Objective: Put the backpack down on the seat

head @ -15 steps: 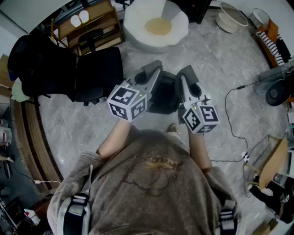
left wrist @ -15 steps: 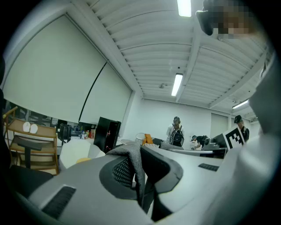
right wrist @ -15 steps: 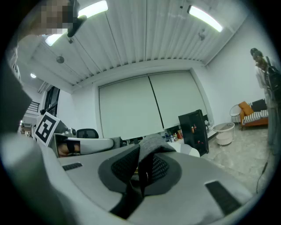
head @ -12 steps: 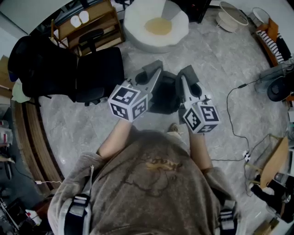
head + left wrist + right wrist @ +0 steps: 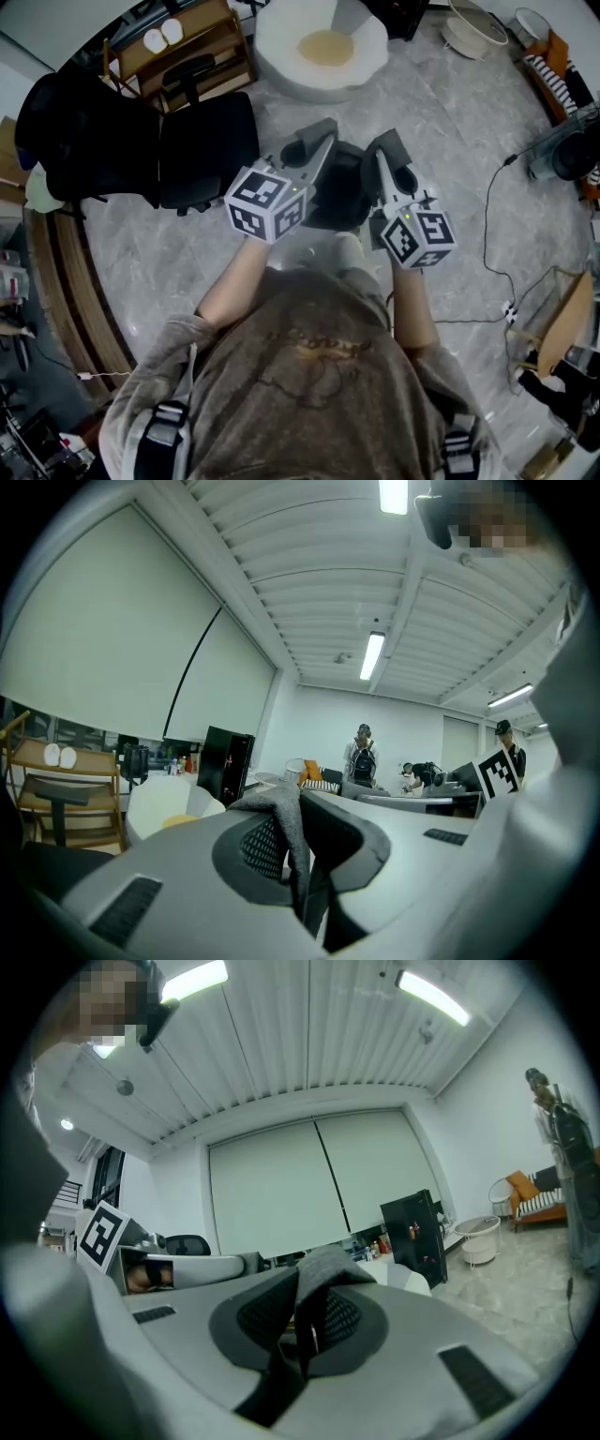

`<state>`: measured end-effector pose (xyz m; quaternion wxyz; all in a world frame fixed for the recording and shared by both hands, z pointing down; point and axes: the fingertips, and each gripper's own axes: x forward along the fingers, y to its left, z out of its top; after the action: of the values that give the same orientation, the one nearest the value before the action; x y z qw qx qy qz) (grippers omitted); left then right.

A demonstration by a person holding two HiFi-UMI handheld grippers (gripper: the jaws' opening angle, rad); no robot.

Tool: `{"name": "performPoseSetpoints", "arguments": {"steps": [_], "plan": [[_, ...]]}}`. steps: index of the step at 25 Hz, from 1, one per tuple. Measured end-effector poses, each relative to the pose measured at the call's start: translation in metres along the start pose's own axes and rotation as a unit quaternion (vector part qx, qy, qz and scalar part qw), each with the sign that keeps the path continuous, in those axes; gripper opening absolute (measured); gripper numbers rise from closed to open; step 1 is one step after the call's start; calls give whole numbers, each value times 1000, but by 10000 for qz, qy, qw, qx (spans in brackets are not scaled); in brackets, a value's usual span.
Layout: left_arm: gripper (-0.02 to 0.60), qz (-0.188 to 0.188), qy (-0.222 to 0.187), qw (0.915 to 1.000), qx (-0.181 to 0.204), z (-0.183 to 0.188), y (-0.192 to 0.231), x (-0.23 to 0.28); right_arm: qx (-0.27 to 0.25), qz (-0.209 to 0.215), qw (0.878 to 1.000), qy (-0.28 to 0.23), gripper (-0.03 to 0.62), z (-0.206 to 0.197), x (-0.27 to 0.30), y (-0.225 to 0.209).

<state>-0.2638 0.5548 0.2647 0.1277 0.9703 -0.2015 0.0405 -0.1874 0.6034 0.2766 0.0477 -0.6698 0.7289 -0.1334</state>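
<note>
Left tool [image 5: 317, 141] is closed, pads clamped on a grey strap [image 5: 281, 822] of the backpack [image 5: 337, 187]. The left gripper view shows the fabric pinched in the narrow gap between the jaws. Right tool [image 5: 382, 150] is the same: closed on a fold of grey webbing [image 5: 323, 1269] that bunches up over the jaw tips. Both tools sit roughly level, side by side in front of the person, marker cubes toward the body. The dark backpack hangs between the two tools over the grey floor [image 5: 450, 141], so it's not on the seat yet. Black office chair [image 5: 202, 145] stands just left of the bag in the head view, seat not touching the bag. White beanbag [image 5: 319, 47] lies beyond the bag, apart from it
</note>
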Motion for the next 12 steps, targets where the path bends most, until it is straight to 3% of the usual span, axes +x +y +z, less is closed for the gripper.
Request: {"name": "performPoseSetpoints", "arguments": {"steps": [12], "plan": [[26,158,-86,9998,15,11,36,22,76,292,9995,6,31,7,40,-7]]}}
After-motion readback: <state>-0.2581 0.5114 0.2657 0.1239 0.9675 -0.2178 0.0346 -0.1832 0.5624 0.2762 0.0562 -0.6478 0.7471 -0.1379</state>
